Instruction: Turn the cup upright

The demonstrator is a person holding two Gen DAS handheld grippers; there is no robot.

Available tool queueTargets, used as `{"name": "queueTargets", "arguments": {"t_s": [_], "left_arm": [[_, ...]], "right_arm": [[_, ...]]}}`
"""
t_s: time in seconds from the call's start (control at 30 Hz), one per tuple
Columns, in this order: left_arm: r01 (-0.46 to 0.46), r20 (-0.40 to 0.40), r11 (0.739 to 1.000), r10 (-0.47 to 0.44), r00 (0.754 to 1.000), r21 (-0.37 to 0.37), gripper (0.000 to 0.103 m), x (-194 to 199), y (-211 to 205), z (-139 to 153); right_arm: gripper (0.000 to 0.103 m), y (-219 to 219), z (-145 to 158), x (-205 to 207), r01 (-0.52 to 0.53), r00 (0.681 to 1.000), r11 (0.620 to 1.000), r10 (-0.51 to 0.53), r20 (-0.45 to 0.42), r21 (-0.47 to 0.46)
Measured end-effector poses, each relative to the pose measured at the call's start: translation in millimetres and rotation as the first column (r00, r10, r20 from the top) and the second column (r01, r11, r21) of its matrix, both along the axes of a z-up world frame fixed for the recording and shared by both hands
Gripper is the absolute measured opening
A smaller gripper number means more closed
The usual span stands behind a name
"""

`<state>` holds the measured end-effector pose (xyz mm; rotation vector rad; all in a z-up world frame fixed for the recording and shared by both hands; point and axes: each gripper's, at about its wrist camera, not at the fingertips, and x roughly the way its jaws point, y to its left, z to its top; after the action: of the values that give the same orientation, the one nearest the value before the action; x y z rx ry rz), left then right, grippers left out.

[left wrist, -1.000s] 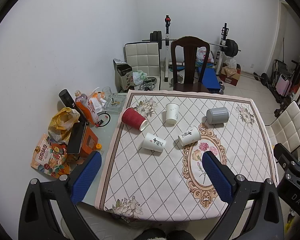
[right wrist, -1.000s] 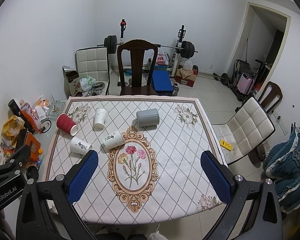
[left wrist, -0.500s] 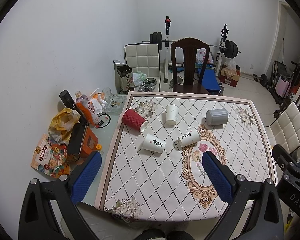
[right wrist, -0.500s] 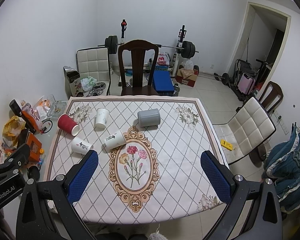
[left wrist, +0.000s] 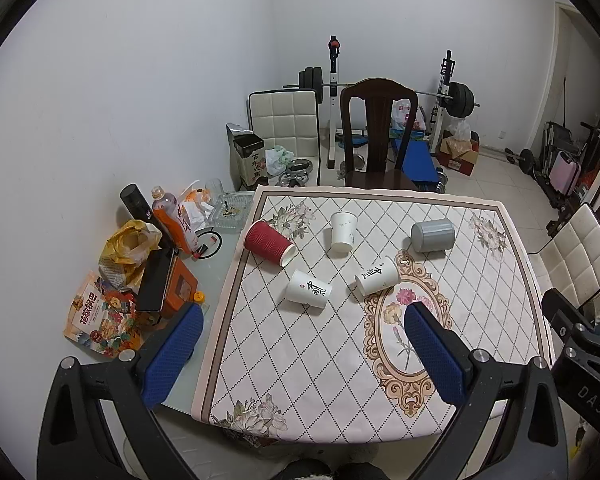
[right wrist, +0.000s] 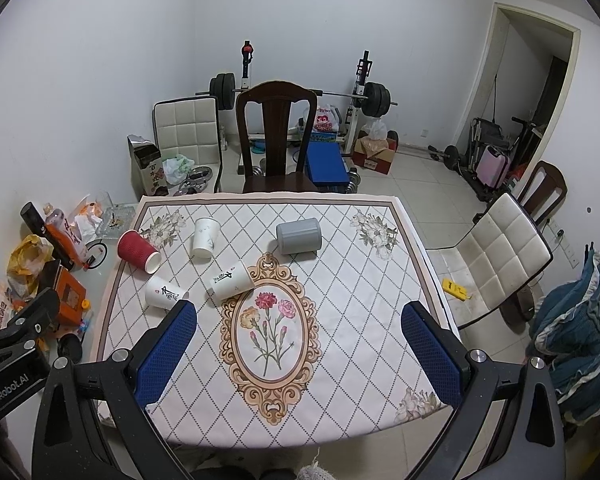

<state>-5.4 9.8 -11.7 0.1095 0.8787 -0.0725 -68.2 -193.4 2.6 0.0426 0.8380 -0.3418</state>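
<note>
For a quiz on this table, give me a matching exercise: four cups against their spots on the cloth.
Column 1:
1. red cup
2. grey cup
3. plain white cup
4. white cup with black lettering

Column 2:
a. at the floral oval's rim
b. nearest the cloth's left edge
c. furthest right
d. between the red and grey cups

Pairs: 1-b, 2-c, 3-d, 4-a
</note>
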Motion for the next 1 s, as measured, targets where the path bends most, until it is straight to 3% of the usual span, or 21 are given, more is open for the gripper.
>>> {"name": "queueTargets", "arguments": {"t_s": [0.37, 0.43, 0.53, 0.73, 0.93, 1.0], "left_arm": [[-0.012, -0.016, 1.000, 0.012, 1.000, 0.006, 0.103, 9, -6, 9], [-0.025, -0.027, 1.000, 0.025, 0.999, 0.014, 0.103, 14, -10, 4], [-0.070, -0.056, 0.997, 0.073, 0.996, 0.042, 0.103, 24, -15, -16], [-0.170, -0.193, 0.978, 0.191, 0.962, 0.120, 0.103, 60, -12, -96], [-0.226, -0.385, 0.969, 0.247, 0.889, 0.099, 0.103, 107, 5, -179], [-0.259, -0.458, 0.964, 0.259, 0.850, 0.064, 0.102, 130, 12, -209]], "right_arm": [[0.103, 4, 0, 3, -0.002, 1.000, 1.000, 0.002, -0.001, 0.011], [0.103, 2, 9, 7, 0.003, 1.000, 1.000, -0.003, -0.002, 0.020], [0.103, -2, -3, 17, 0.026, 0.999, 0.999, -0.025, -0.025, 0.035], [0.103, -17, -74, 54, 0.062, 0.984, 0.993, -0.045, -0.170, 0.097], [0.103, -34, -166, 91, 0.128, 0.939, 0.980, -0.072, -0.337, 0.149], [0.103, -47, -195, 99, 0.147, 0.925, 0.977, -0.082, -0.371, 0.151]]}}
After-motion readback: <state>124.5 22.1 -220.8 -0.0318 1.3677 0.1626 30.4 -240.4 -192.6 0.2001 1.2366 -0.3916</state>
